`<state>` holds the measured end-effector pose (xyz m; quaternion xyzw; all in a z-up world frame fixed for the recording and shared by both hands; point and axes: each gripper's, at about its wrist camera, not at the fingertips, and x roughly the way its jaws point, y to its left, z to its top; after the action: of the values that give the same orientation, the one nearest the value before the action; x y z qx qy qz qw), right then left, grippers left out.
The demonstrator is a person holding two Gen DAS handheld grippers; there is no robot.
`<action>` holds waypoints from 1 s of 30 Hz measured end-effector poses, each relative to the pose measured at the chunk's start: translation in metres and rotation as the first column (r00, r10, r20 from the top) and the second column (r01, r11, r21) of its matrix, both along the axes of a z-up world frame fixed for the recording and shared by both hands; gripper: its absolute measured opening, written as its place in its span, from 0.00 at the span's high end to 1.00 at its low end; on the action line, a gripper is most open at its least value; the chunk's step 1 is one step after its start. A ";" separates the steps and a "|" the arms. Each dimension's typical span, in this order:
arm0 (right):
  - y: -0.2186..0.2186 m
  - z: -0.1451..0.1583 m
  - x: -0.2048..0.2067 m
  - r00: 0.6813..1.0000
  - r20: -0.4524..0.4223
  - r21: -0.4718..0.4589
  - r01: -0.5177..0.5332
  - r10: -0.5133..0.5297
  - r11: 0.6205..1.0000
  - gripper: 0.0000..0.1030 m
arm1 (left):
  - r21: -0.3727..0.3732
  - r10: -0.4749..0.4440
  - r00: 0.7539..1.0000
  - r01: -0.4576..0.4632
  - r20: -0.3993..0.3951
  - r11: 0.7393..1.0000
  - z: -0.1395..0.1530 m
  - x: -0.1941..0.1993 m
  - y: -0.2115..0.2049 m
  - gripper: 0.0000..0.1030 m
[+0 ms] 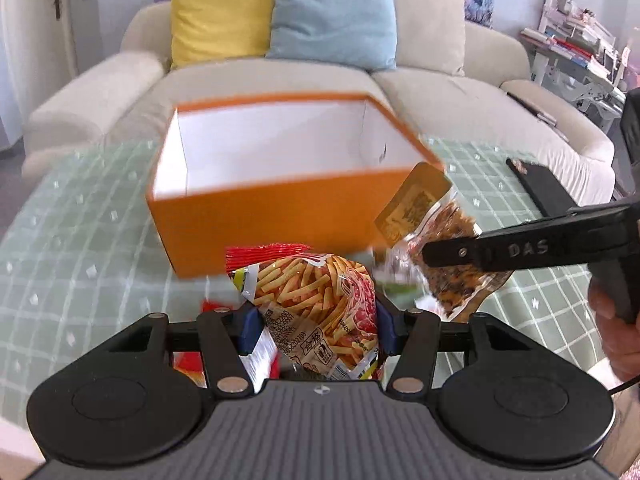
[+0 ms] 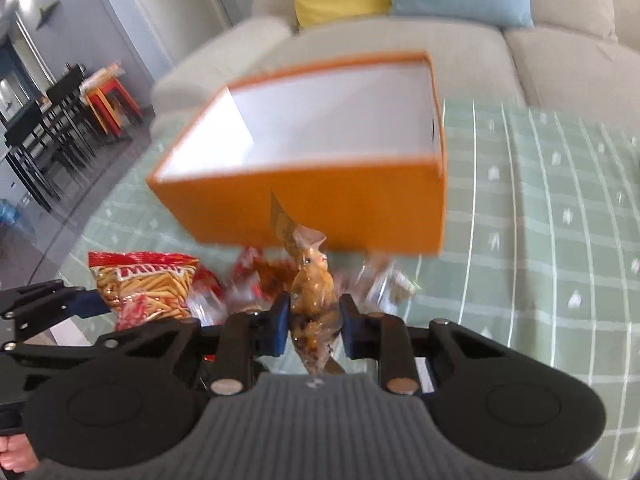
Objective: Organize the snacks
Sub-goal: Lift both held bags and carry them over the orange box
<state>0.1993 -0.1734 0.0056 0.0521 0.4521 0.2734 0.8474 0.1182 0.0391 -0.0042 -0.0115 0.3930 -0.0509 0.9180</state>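
Now the left gripper [image 1: 318, 326] clamps a bag of potato sticks [image 1: 320, 304]; the right gripper [image 2: 314, 322] pinches a clear brown snack pouch [image 2: 314, 300], both at six o'clock of the open orange box [image 1: 256, 220].

box [image 1: 256, 216] on table [image 1: 80, 240] | snacks [image 2: 248, 276] before box | sofa [image 1: 440, 92] behind, seemingly

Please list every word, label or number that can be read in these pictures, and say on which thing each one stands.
"DAS": raised letters on the right gripper's finger.
"合格": in a box on the back of the fries bag held in the left gripper.
"MI...": red banner on the fries bag, rest blurred.
Digits on the fries bag's back: too small to read surely.
Brown snack pouch print: blurred, unreadable.
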 end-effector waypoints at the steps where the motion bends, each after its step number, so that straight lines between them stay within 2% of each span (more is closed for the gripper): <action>1: -0.001 0.007 0.001 1.000 0.017 0.009 0.007 -0.007 1.000 0.78 | 0.002 -0.003 1.000 0.003 0.017 1.000 0.007 0.002 0.003 0.39; 8: 0.003 0.059 0.021 0.985 0.143 0.103 0.079 -0.094 0.992 0.78 | 0.041 0.028 0.993 -0.032 0.114 0.999 0.045 0.030 0.019 0.39; 15: 0.032 0.076 0.052 0.967 0.208 0.132 0.119 -0.145 0.984 0.78 | 0.059 0.074 0.981 -0.086 0.179 0.995 0.067 0.073 0.033 0.39; 19: 0.052 0.076 0.074 0.955 0.244 0.117 0.142 -0.167 0.983 0.78 | 0.059 0.101 0.981 -0.112 0.165 0.992 0.059 0.102 0.042 0.39; 23: 0.071 0.068 0.094 0.954 0.251 0.085 0.145 -0.162 0.986 0.78 | 0.111 0.074 0.986 -0.092 0.152 0.990 0.042 0.121 0.042 0.39; 30: 0.098 0.029 0.125 0.977 0.132 -0.051 0.174 -0.166 0.983 0.78 | 0.205 0.052 0.998 -0.055 0.018 0.977 0.005 0.154 0.042 0.39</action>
<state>0.3246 -0.0753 0.0345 0.0468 0.3995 0.1885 0.8959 0.2720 0.0812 0.0008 0.0731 0.3898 0.0144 0.9179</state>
